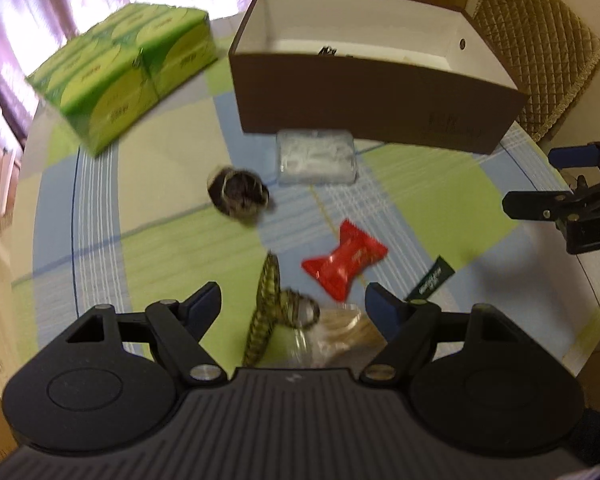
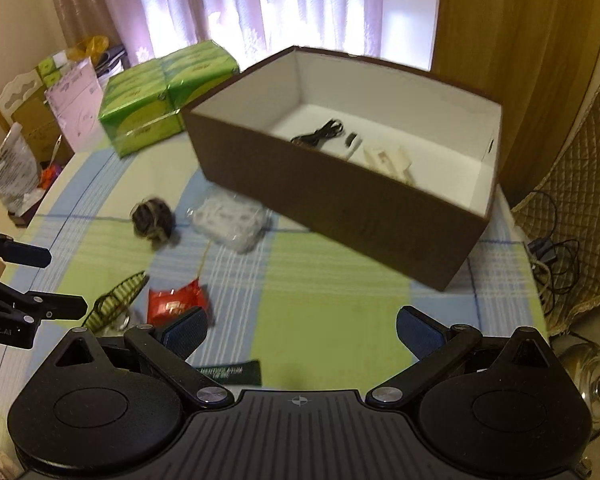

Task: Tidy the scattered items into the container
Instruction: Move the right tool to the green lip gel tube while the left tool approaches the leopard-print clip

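The container (image 2: 340, 208) is a brown cardboard box with a white inside, open at the top, standing on the checked tablecloth (image 2: 332, 312) ahead of both grippers; a coiled black cable (image 2: 320, 133) and some pale flat pieces already lie on its floor. The left gripper (image 1: 294, 304) has its jaws spread wide with nothing pressed between the blue pads, and it hangs tilted down over a small heap: a yellow-and-black patterned strap (image 1: 265, 312) with a ring beside it, lying on a clear bag of something tan (image 1: 340, 332), all just ahead of and between its fingers. A little further ahead and slightly right of it lies a red sweet wrapper (image 1: 346, 261), and off by its right finger a dark green label (image 1: 432, 278). Beyond those, between this gripper and the box, sit a dark round ball of cord (image 1: 239, 195) and a clear plastic case of white pieces (image 1: 317, 157), the case just in front of the box's near wall. The right gripper (image 2: 302, 334) is likewise wide, holding nothing, over bare cloth, with the green label just under its left finger. A green tissue pack (image 1: 128, 76) stands far ahead to the left, beside the box. All frames are motion-blurred, so fine detail is unclear.
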`<control>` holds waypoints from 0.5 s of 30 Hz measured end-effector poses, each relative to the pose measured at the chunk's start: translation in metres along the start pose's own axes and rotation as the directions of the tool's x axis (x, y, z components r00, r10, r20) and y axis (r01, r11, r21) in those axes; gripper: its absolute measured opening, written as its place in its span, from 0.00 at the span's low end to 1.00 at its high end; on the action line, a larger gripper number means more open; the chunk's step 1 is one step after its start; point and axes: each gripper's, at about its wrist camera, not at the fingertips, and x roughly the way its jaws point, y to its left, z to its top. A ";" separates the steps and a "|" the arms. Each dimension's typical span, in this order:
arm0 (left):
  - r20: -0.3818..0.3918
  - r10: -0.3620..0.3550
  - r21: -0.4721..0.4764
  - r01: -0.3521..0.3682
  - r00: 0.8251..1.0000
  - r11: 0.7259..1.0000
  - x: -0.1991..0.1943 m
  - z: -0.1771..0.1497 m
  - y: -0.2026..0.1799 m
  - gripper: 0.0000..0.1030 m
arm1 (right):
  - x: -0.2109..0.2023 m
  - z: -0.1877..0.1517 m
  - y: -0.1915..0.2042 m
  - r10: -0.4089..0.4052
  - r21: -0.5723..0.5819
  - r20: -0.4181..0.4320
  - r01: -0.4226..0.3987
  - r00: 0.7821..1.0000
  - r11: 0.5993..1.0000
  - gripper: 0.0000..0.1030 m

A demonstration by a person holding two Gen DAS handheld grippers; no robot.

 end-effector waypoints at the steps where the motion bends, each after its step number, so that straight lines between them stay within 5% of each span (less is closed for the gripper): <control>1: -0.005 -0.002 -0.014 0.002 1.000 1.000 0.001 -0.004 0.001 0.74 | 0.002 -0.003 0.001 0.003 0.001 -0.009 -0.003 1.000 1.000 1.00; 15: -0.046 0.000 -0.092 -0.004 0.999 0.996 0.016 -0.042 0.014 0.67 | 0.034 -0.051 0.025 0.064 -0.094 -0.112 -0.075 0.992 0.993 1.00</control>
